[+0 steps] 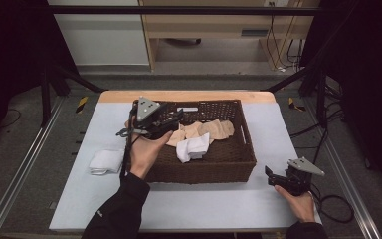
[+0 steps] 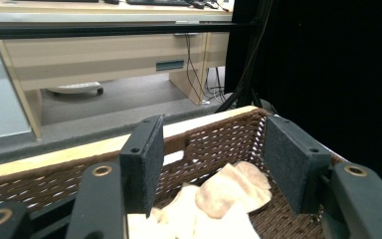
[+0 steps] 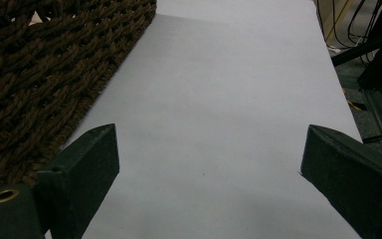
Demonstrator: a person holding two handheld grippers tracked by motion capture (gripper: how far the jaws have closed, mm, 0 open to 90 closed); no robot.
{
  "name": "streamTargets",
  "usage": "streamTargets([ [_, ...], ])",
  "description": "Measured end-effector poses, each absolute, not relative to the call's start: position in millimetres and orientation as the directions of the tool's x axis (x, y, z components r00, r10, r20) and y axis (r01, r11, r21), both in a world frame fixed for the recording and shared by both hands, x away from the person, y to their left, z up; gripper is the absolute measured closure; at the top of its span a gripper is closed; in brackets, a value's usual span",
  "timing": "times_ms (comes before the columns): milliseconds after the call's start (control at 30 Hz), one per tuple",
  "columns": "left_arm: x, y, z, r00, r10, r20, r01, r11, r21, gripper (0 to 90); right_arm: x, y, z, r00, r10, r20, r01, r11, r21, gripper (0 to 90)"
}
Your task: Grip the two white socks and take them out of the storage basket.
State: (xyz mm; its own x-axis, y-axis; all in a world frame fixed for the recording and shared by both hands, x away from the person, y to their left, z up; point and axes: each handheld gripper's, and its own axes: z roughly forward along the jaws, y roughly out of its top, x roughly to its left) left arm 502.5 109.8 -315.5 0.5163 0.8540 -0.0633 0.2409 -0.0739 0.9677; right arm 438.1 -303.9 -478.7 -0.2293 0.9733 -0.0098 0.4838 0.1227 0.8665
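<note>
A brown wicker basket (image 1: 204,167) stands mid-table. Inside lie beige cloths (image 1: 214,129) and a folded white cloth (image 1: 193,148). Another folded white cloth (image 1: 105,162) rests on the table left of the basket. My left gripper (image 1: 178,118) hovers over the basket's left half, open, with nothing between its fingers. In the left gripper view it (image 2: 213,154) looks over the beige cloths (image 2: 234,189) toward the basket's far wall (image 2: 229,132). My right gripper (image 1: 270,175) sits low on the table right of the basket, open and empty (image 3: 209,144), with the basket's side (image 3: 30,74) at its left.
The table wears a pale grey sheet (image 1: 204,204) with bare room in front of and to the right of the basket. Its wooden far edge (image 1: 189,95) shows behind the basket. Black frame bars and cables (image 1: 328,204) flank the table.
</note>
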Motion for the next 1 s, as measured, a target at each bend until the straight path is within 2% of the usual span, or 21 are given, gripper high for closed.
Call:
streamTargets([
  [633,538.5,24.2,-357.5,0.57,0.822,-0.016,0.279,-0.175,0.944,39.2,438.4,-303.9,-478.9,-0.233,0.972,-0.011,0.483,0.126,0.867,8.4],
  [1000,559.4,15.1,-391.3,0.55,0.835,0.009,0.362,-0.248,0.898,34.7,438.2,-303.5,-478.8,-0.237,0.972,-0.006,0.485,0.123,0.866,8.4],
])
